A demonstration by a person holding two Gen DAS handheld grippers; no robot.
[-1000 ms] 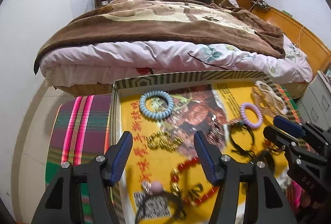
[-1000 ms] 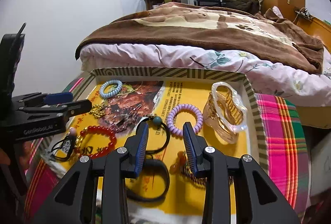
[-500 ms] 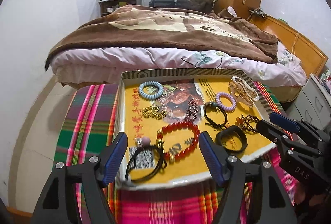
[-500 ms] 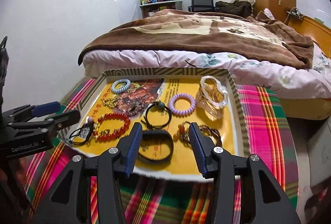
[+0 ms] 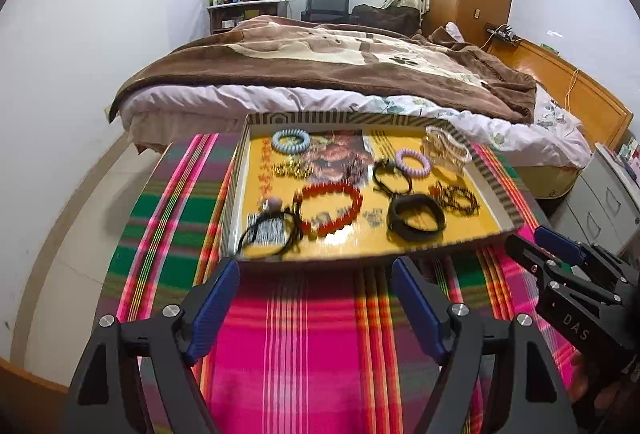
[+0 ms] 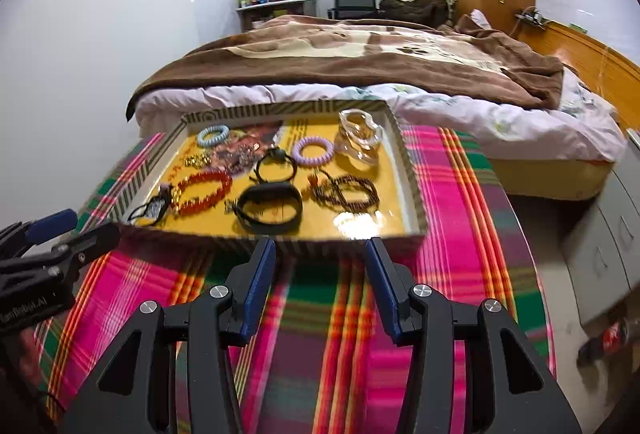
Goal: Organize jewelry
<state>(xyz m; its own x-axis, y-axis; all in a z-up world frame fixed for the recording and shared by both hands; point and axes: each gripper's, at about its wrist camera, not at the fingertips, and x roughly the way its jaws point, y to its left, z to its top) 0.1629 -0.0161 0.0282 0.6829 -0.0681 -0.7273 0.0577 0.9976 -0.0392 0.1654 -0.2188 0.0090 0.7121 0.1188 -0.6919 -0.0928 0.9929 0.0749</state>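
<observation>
A shallow yellow tray with a striped rim (image 5: 236,185) (image 6: 412,189) lies on a bright plaid cloth. In it lie a red bead bracelet (image 5: 330,207) (image 6: 202,191), a wide black band (image 5: 416,218) (image 6: 270,213), a purple coil tie (image 5: 414,162) (image 6: 313,151), a light blue coil tie (image 5: 291,141) (image 6: 213,135), a dark bead bracelet (image 6: 346,191), a clear bangle (image 6: 359,137) and a black cord (image 5: 268,234). My left gripper (image 5: 316,274) hovers over the cloth just before the tray's near edge, jaws opening, nothing between them. My right gripper (image 6: 320,252) is open and empty, also short of the tray.
The plaid cloth (image 5: 304,346) covers a small table. Behind the tray stands a bed with a brown blanket (image 5: 332,61). A grey drawer cabinet (image 6: 608,246) is at the right. White walls and bare floor lie to the left.
Both grippers have drawn back from over the tray to the cloth in front of it. The jaws of both stand wider than before. The jewelry has not moved.
</observation>
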